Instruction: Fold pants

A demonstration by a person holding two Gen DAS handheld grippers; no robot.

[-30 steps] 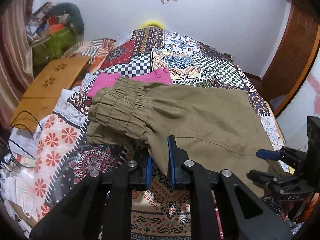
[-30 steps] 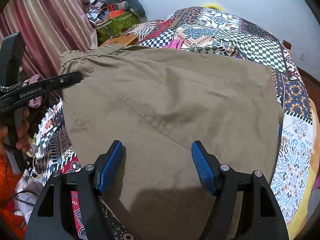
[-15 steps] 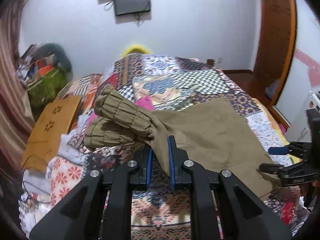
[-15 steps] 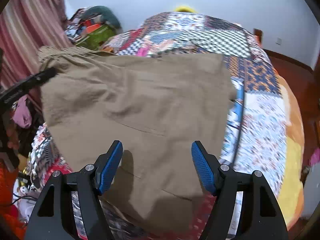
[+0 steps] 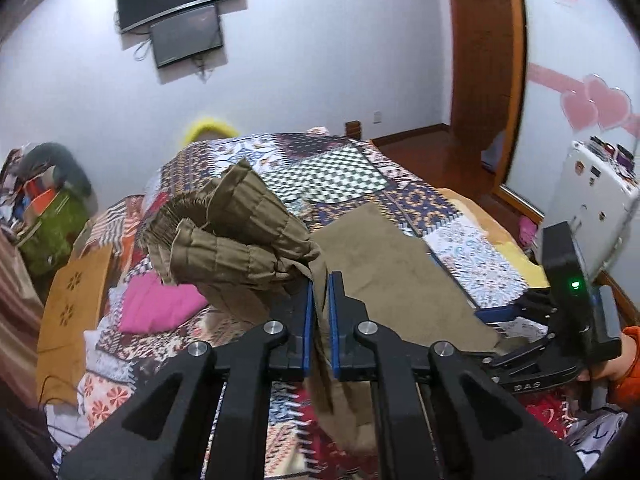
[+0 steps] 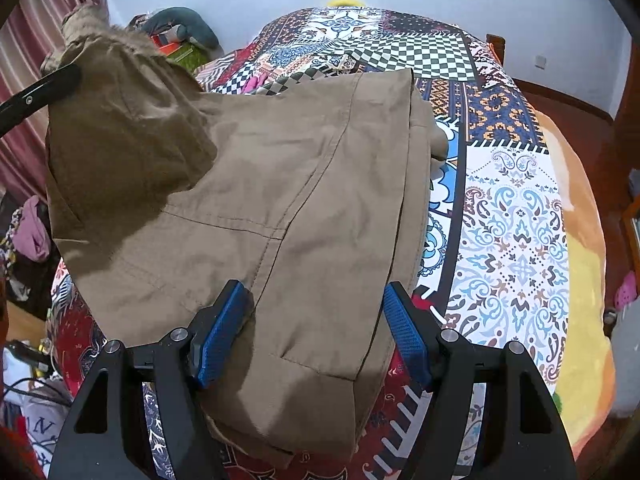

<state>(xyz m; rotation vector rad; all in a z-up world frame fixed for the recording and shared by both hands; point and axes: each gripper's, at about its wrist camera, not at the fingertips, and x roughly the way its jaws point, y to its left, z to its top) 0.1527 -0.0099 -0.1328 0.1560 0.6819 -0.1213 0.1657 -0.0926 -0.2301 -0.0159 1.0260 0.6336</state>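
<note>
Black left gripper [image 5: 319, 312] and right gripper [image 6: 316, 336], blue-padded jaws (silver screws), orange sleeve [image 5: 629, 364]

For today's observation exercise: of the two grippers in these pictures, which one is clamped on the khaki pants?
The left gripper: its blue pads are pinched shut on the khaki pants below the gathered waistband. The right gripper stands wide open over the flat cloth, gripping nothing.

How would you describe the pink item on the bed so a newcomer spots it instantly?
Start at the patchwork bedspread covering the bed. On its left side, just beyond the gathered cuffs of the khaki pants lifted by the left gripper, lies a folded pink cloth. It is the only plain, bright pink patch among the busy prints.
</note>
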